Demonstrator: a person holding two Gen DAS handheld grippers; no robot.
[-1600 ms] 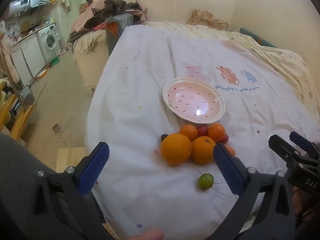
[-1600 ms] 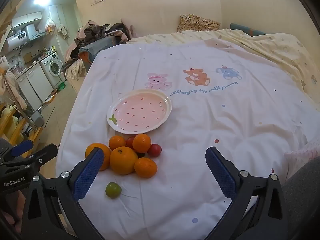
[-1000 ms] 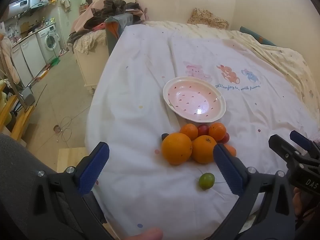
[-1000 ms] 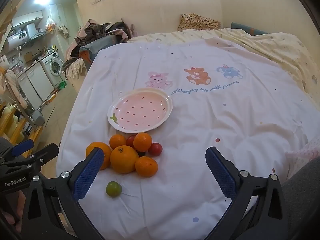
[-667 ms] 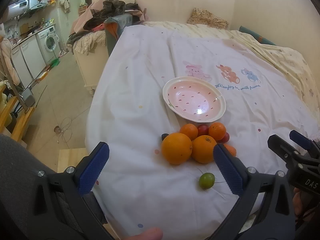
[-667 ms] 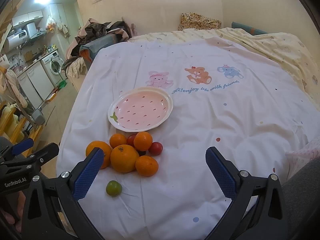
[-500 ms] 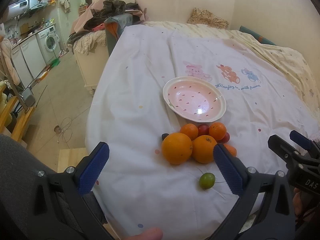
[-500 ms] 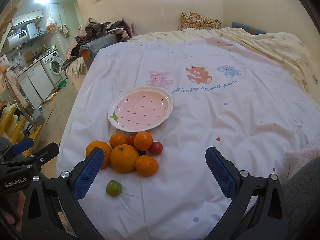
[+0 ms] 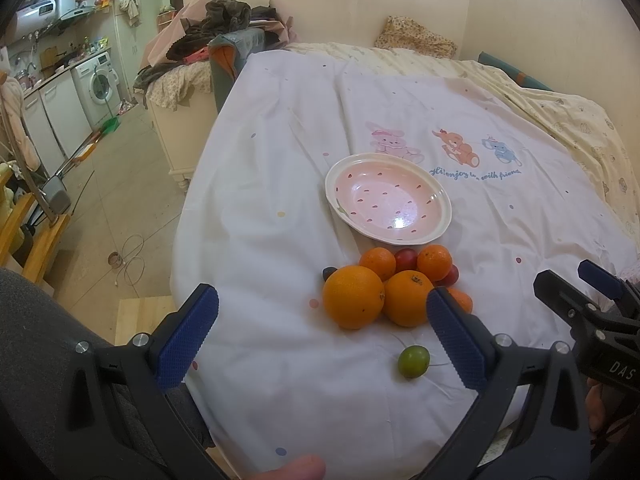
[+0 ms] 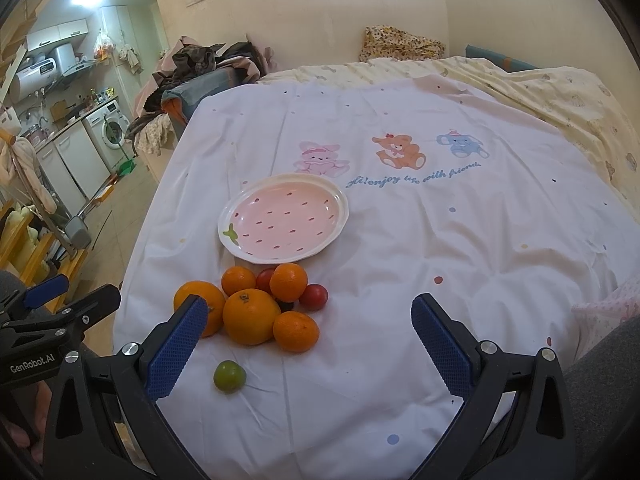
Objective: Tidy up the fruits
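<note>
The fruit point(image 10: 264, 308) sits heaped just before the plate point(image 10: 340, 216) on the bed point(image 10: 460, 248), so each piece needs only a short lift. A green one point(image 10: 229, 376) lies apart, nearest me. My left tool point(image 9: 320, 336) and right tool point(image 10: 304, 344) both gape wide, holding nothing. Left of the plate the bed edge falls away; right of it lies open sheet.

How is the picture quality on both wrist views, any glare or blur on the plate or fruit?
Left wrist view: a small bright glare spot on the plate, fruit pile sharp, edges bent by fisheye. Right wrist view: no glare on the plate, a ceiling light blown out at top left, green fruit in focus.
</note>
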